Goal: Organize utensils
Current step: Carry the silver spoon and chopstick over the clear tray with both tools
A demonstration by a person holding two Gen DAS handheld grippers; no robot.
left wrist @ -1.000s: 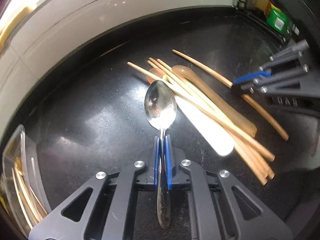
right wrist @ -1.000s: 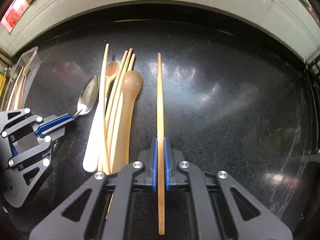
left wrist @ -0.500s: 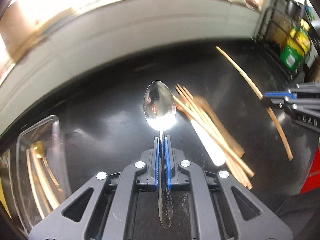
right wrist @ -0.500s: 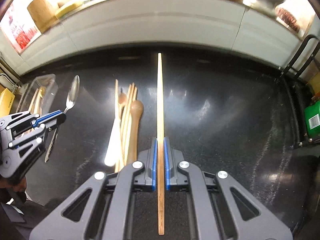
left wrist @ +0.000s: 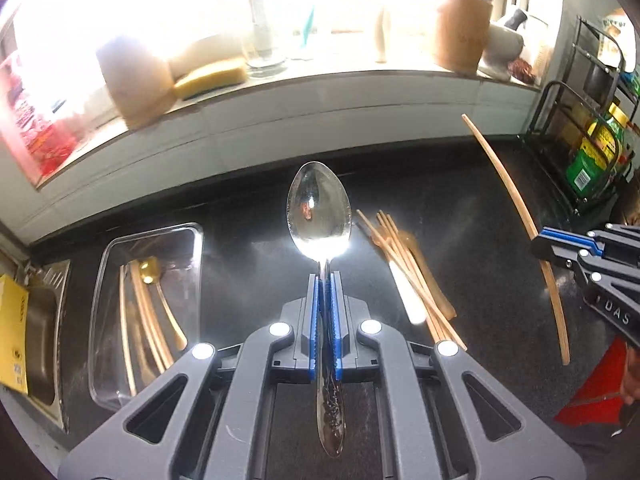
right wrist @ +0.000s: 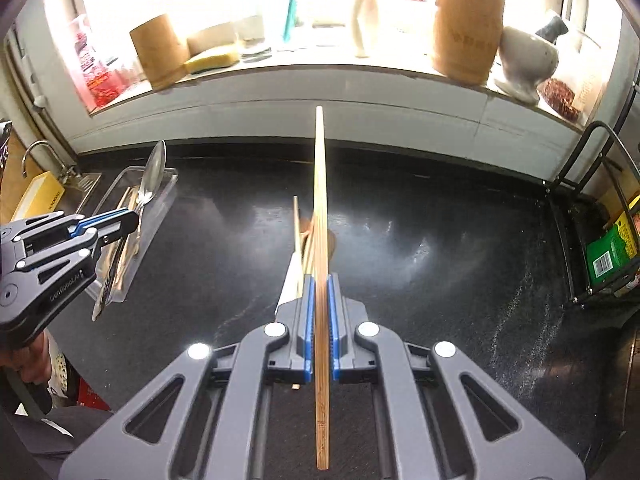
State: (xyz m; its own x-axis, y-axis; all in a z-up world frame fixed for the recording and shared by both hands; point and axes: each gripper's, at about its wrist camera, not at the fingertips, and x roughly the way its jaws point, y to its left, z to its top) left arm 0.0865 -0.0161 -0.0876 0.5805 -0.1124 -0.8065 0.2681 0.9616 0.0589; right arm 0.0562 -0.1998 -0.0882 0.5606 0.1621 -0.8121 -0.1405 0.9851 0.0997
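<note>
Now both pieces are up off the black counter [left wrist: 248,240] where, a moment ago, they sat low by the loose pile [left wrist: 408,276]. The metal spoon [left wrist: 320,208], bright and shiny with a patterned handle, is clamped by its neck in the left gripper [left wrist: 325,312]; the right gripper [right wrist: 319,320] pinches one pale wooden chopstick [right wrist: 320,208]. Likely next stop: the clear tray [left wrist: 108,264], off to the left, already holding chopsticks and a spoon.

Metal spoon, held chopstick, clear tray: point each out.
metal spoon [left wrist: 319,208], left wrist view, centre of bowl.
chopstick [right wrist: 320,200], right wrist view, mid shaft.
clear tray [left wrist: 191,229], left wrist view, far rim.
</note>
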